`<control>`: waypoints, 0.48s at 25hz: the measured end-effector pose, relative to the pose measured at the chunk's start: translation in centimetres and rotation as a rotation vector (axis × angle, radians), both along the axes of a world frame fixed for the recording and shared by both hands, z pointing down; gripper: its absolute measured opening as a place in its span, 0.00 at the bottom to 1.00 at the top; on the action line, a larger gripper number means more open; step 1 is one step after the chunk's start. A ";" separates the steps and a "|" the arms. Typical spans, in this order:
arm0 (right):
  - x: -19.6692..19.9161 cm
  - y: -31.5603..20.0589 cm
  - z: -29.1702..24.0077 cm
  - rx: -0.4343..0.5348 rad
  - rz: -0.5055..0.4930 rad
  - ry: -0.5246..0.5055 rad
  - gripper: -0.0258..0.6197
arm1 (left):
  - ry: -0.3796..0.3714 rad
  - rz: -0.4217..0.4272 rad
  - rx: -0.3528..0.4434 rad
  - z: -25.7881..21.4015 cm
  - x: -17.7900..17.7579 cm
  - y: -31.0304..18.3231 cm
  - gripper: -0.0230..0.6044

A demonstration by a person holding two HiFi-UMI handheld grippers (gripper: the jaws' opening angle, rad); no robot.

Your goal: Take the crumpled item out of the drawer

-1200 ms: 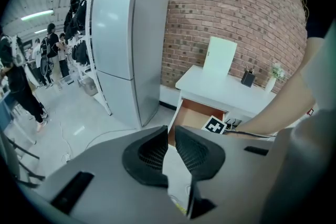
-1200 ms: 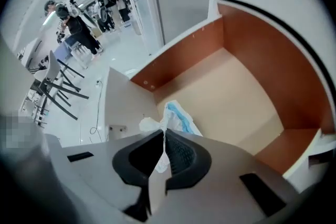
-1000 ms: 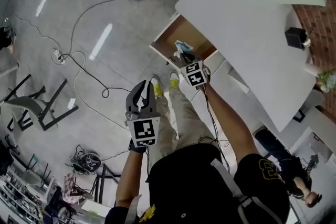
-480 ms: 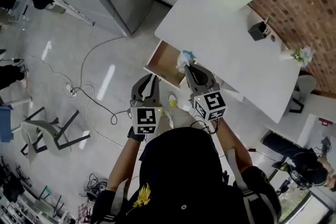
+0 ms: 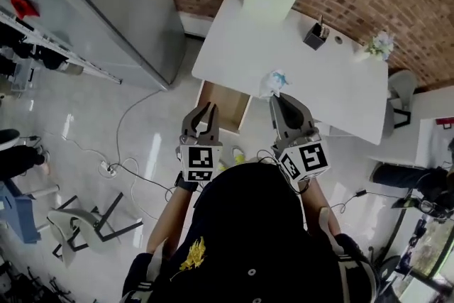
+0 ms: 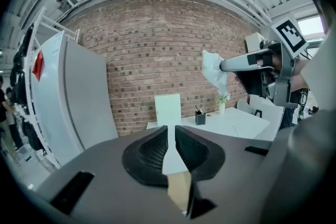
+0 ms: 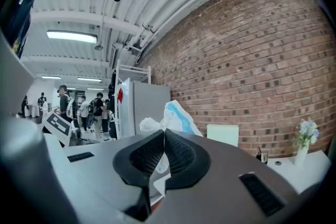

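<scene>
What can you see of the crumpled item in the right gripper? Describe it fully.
The crumpled item is a thin white wad, perhaps paper or plastic, with light blue patches. Creased and bunched, it sticks out past the tips of the right gripper, whose jaws are shut on its lower part. It is held in the air, clear of the open drawer, touching nothing else.
</scene>
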State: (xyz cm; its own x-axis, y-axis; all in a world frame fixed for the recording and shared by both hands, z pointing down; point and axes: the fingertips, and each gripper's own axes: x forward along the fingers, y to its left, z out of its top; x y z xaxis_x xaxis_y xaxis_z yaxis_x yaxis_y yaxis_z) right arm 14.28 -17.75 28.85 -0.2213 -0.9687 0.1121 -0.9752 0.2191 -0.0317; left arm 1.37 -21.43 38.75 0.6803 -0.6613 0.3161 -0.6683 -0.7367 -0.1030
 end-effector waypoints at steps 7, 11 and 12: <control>1.8 1.6 -1.1 0.032 0.076 -0.006 0.08 | 0.018 0.049 0.047 -2.1 1.9 -0.7 0.13; 3.1 2.0 -1.4 0.034 0.098 0.016 0.08 | 0.025 0.075 0.061 -2.9 3.3 -0.5 0.13; 3.5 2.0 -1.4 0.033 0.106 0.021 0.08 | 0.025 0.076 0.061 -3.0 3.4 -0.6 0.13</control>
